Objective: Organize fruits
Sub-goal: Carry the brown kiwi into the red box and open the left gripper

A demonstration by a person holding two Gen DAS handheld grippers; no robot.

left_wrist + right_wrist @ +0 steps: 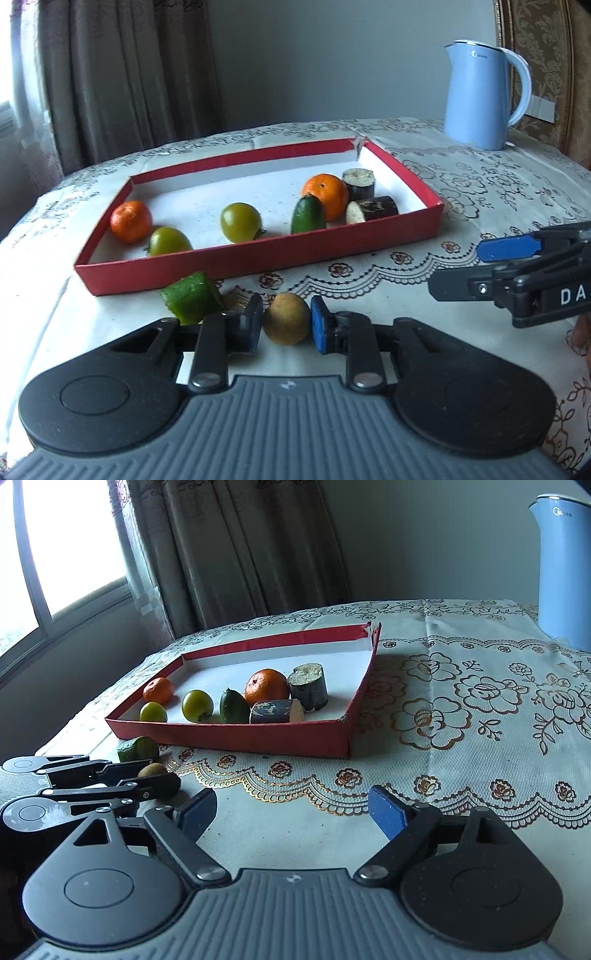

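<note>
A red tray holds two oranges, two green tomatoes, a green cucumber piece and two dark cut cylinders. My left gripper has its blue pads against a small brown fruit on the tablecloth in front of the tray. A green cucumber chunk lies just left of it. My right gripper is open and empty over the cloth; it also shows in the left wrist view.
A light blue kettle stands at the back right of the table. The floral tablecloth covers the table. Curtains and a window are behind, at the left.
</note>
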